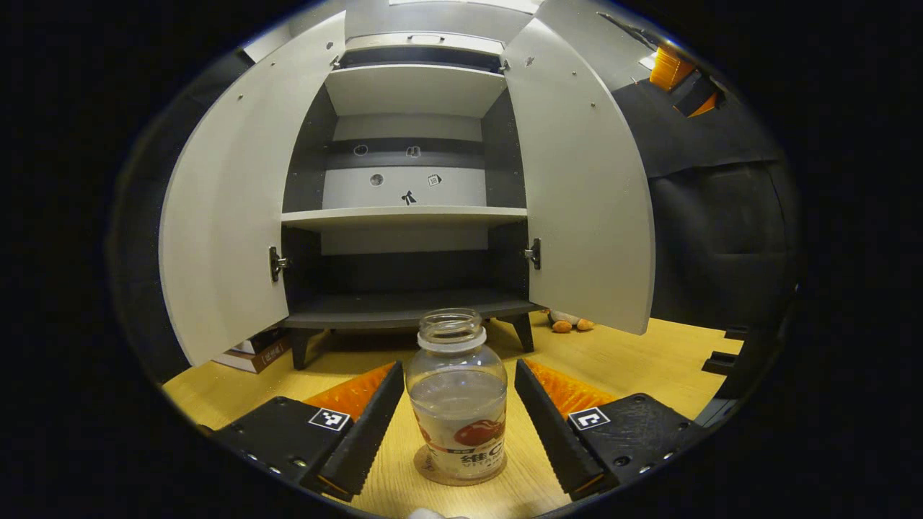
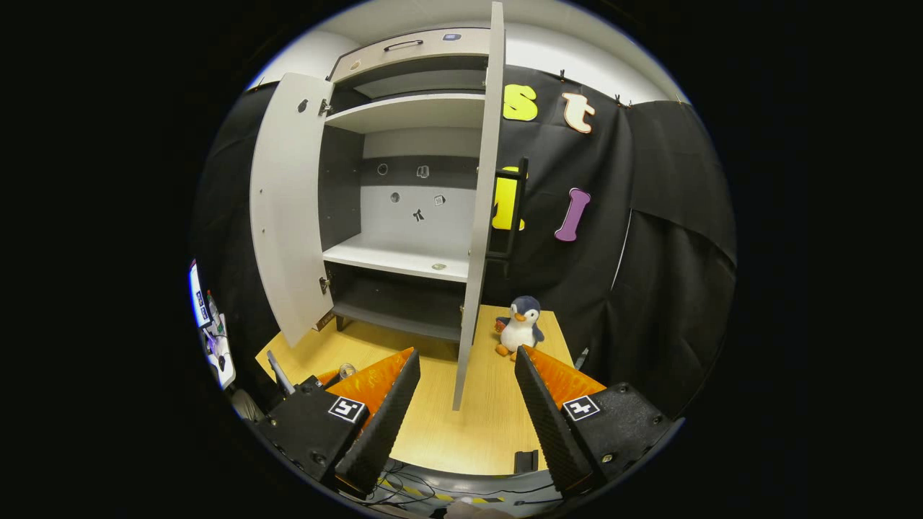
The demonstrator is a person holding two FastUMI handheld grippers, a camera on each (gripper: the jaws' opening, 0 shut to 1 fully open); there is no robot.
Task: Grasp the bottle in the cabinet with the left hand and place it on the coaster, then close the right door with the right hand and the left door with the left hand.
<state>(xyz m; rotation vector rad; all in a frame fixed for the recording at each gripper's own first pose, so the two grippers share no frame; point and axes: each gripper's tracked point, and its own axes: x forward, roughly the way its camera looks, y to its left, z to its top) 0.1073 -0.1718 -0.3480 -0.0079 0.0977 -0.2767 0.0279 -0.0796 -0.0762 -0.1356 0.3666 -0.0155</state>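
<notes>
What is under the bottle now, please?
Under the bottle lies the round coaster on the wooden table. Only the coaster's rim shows; the bottle covers its middle.

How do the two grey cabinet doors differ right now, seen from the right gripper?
The left grey cabinet door shows its broad inner face, swung wide; the right grey cabinet door appears edge-on as a thin strip. The right door's edge lies between the open right gripper fingers; the left door stands aside. Both are open.

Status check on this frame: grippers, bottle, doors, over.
Left gripper open, fingers apart from the bottle. Bottle upright on the coaster. Right gripper open, right door edge-on ahead. Both doors open, left door too.
</notes>
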